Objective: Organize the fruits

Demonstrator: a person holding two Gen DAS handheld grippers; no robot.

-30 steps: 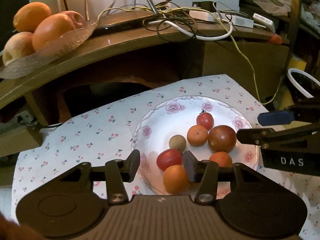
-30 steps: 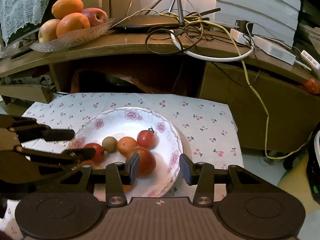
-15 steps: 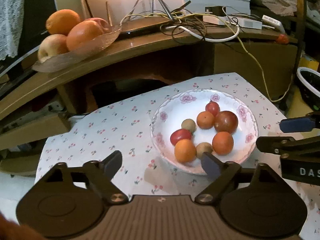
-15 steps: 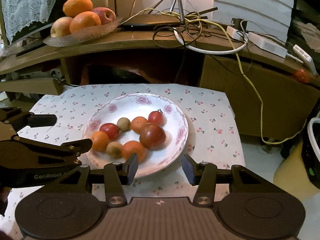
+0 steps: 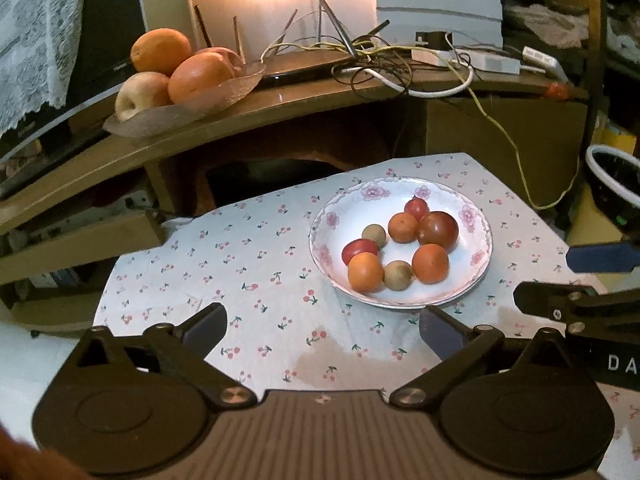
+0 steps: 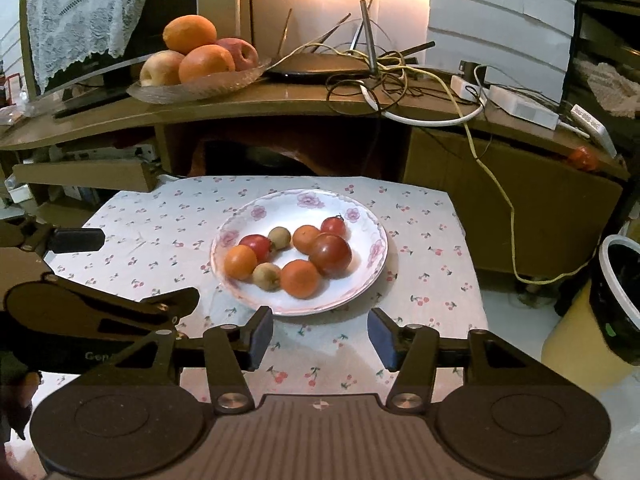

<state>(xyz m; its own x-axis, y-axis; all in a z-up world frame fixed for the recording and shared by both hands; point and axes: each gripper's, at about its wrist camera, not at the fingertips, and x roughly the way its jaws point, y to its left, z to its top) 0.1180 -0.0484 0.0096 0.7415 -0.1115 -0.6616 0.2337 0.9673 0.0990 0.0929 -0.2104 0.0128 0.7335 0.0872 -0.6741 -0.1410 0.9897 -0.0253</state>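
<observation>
The left gripper [image 5: 322, 330] stood with its jaws spread wide, having just been opening, and nothing lay between them; only the cherry-print tablecloth [image 5: 240, 256] showed in the gap. The right gripper [image 6: 320, 334] was likewise released, its jaws part-way apart and just been opening, with bare cloth between the blue pads.

The floral plate [image 5: 352, 204] sat on the cloth ahead of the left gripper and to its right, its near rim just beyond the right fingertip. From the right gripper the same plate [image 6: 360, 280] lay straight ahead, near rim just past the fingertips and apart from them.

Eight fruits rested on the plate. Nearest the left gripper were an orange fruit [image 5: 365, 272], a small brown fruit [image 5: 397, 275] and a second orange fruit [image 5: 430, 263]. Behind these lay an elongated red tomato [image 5: 359, 249], another brown fruit [image 5: 374, 235], a third orange fruit [image 5: 403, 227], a large dark red tomato [image 5: 438, 230] and, farthest, a small red tomato [image 5: 416, 209].

Well beyond both grippers, on the wooden desk [image 6: 280, 100], a glass dish [image 6: 192, 86] held oranges and apples. A tangle of cables [image 6: 400, 76] lay to the right of it
</observation>
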